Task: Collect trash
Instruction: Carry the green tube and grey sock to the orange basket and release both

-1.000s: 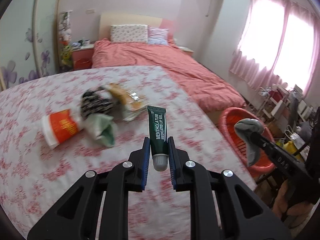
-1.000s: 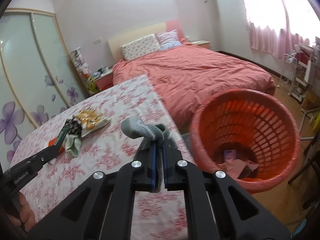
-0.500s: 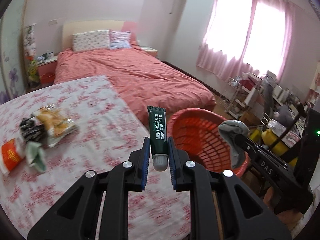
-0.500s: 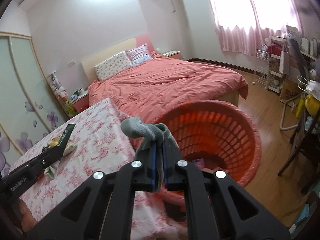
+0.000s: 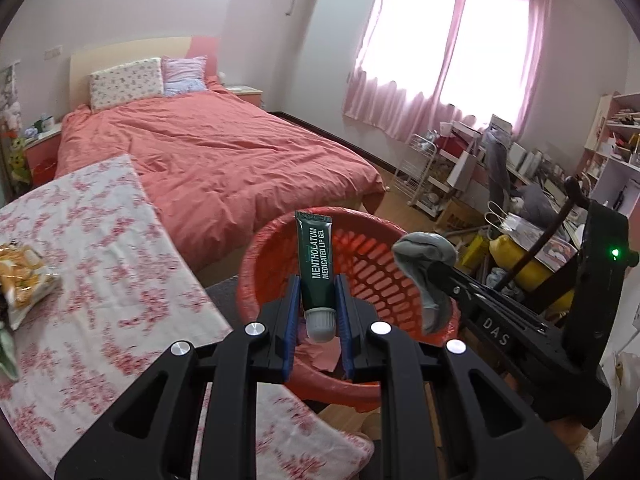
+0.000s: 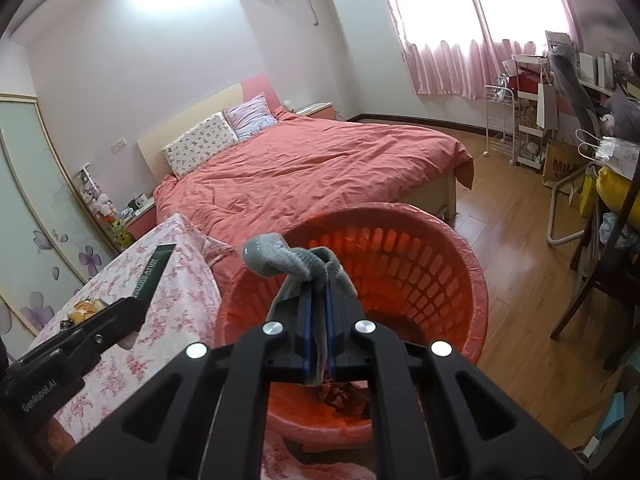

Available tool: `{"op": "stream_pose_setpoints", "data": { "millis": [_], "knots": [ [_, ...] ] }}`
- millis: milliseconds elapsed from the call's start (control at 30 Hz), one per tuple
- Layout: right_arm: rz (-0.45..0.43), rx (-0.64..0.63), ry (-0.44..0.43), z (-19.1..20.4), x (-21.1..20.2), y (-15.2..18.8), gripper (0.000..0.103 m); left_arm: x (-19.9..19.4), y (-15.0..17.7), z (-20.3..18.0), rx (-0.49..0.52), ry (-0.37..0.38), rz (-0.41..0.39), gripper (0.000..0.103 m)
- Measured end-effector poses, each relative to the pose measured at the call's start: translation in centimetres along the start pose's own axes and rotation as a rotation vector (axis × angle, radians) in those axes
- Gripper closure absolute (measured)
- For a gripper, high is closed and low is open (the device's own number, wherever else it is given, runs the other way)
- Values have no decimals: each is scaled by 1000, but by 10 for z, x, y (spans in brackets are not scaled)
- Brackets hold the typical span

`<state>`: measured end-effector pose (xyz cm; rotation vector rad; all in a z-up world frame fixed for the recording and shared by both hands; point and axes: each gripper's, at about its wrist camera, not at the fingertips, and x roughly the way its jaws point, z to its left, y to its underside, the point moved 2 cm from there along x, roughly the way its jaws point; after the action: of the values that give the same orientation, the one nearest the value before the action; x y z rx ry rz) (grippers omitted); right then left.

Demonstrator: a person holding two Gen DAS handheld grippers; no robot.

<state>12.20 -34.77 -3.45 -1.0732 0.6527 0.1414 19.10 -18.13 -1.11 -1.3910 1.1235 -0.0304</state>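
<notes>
Orange basket [image 5: 256, 256] at 12 o'clock below both my tongs: left gripper [image 5: 317, 312] pinches a tube [image 5: 316, 264], right gripper [image 6: 316, 320] clamps a sock [image 6: 280, 258] that may snag the pads on release.

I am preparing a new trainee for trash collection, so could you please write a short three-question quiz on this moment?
1. True or false: the left gripper is empty.
2. What does the right gripper hold? A) grey fabric sock B) snack bag C) paper cup
3. Fill in: both grippers are held over the red-orange perforated plastic ____.

Key: 1 false, it clamps the dark green lip gel tube; 2 A; 3 basket.
</notes>
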Motion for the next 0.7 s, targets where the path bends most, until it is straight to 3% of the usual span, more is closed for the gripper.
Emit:
{"op": "stream_pose_setpoints", "data": {
  "millis": [367,600,700],
  "knots": [
    [25,43,15,-24,26,-4,95,36,5,-12,6,35,75,85],
    [64,91,12,-39,42,-5,84,55,9,-16,5,35,122,85],
    [67,106,17,-45,45,-5,77,59,11,-13,2,27,137,77]
  ]
}}
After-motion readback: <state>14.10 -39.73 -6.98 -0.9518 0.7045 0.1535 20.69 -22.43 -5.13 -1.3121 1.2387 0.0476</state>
